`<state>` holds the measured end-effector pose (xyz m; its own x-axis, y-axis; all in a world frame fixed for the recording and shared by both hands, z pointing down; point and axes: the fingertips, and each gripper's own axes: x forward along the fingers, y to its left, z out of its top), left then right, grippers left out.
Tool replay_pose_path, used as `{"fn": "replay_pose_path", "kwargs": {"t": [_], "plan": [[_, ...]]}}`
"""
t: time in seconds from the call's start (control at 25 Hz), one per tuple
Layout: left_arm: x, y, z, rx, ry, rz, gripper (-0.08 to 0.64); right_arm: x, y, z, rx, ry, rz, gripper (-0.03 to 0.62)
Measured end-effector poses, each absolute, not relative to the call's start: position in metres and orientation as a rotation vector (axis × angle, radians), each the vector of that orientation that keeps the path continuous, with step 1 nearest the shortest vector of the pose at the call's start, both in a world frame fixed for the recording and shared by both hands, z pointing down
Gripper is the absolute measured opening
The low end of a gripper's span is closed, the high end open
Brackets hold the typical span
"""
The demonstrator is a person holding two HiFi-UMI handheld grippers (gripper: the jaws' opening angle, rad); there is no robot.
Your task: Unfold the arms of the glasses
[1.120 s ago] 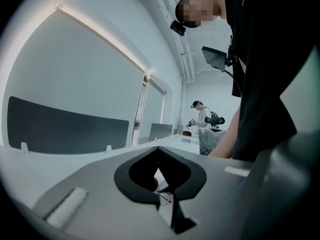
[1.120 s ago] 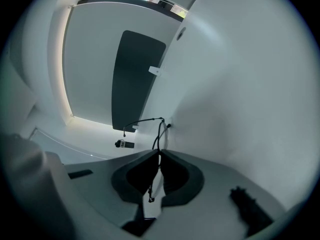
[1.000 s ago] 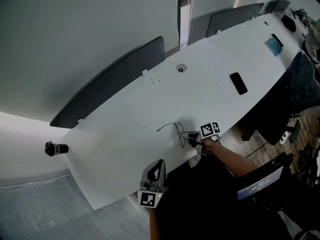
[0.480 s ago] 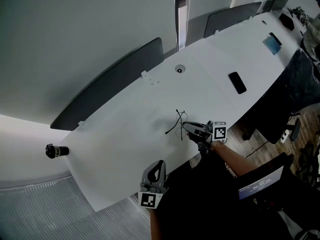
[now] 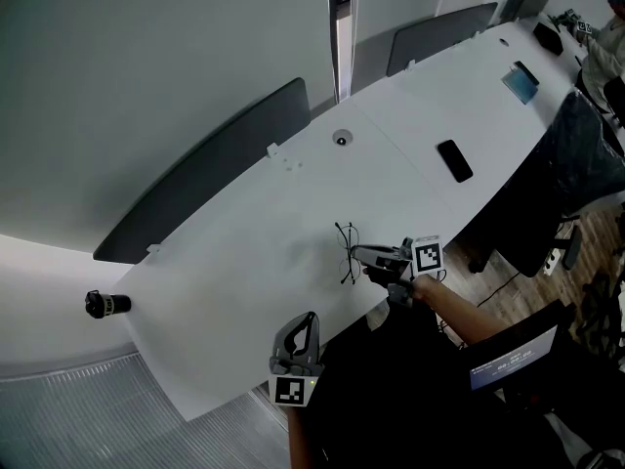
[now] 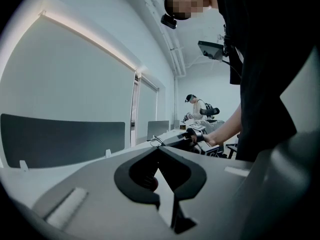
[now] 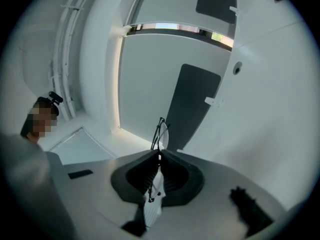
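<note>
The glasses point(image 5: 347, 250), a thin black wire frame, are lifted off the white table point(image 5: 244, 262) and stand roughly upright at the tip of my right gripper point(image 5: 359, 255). In the right gripper view the jaws are shut on the frame, and the glasses point(image 7: 160, 131) stick out past the right gripper point(image 7: 158, 154). My left gripper point(image 5: 307, 320) hovers by the table's near edge, shut and empty, apart from the glasses. In the left gripper view the left gripper point(image 6: 159, 151) looks toward the glasses point(image 6: 156, 142), held up farther off.
A black phone point(image 5: 453, 160) and a blue-grey tablet point(image 5: 520, 81) lie farther right on the table. A round grommet point(image 5: 341, 139) sits near dark divider panels point(image 5: 195, 179). A black cylinder point(image 5: 105, 304) lies off the left end. Chairs point(image 5: 527, 223) stand at the right.
My right gripper has risen from the table with the glasses and rolled, so the frame now stands upright in the air. The left gripper has stayed where it was.
</note>
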<state>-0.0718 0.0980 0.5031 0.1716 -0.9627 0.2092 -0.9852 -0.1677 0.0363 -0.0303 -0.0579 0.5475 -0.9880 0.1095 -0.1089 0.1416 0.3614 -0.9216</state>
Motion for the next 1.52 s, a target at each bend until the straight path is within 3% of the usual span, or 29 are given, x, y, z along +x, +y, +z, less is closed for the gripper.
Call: {"fn": "replay_pose_path", "kwargs": {"t": [0.48,1.52], "plan": [[-0.050,0.087,0.489,2.492,-1.879,0.420,0.038,-0.030,-0.027,0.520,0.099,2.449,-2.109,0.018],[-0.034,0.090,0.492,2.561,-1.807,0.465,0.081,-0.050,0.011,0.512,0.225,2.482,-2.189,0.018]]}}
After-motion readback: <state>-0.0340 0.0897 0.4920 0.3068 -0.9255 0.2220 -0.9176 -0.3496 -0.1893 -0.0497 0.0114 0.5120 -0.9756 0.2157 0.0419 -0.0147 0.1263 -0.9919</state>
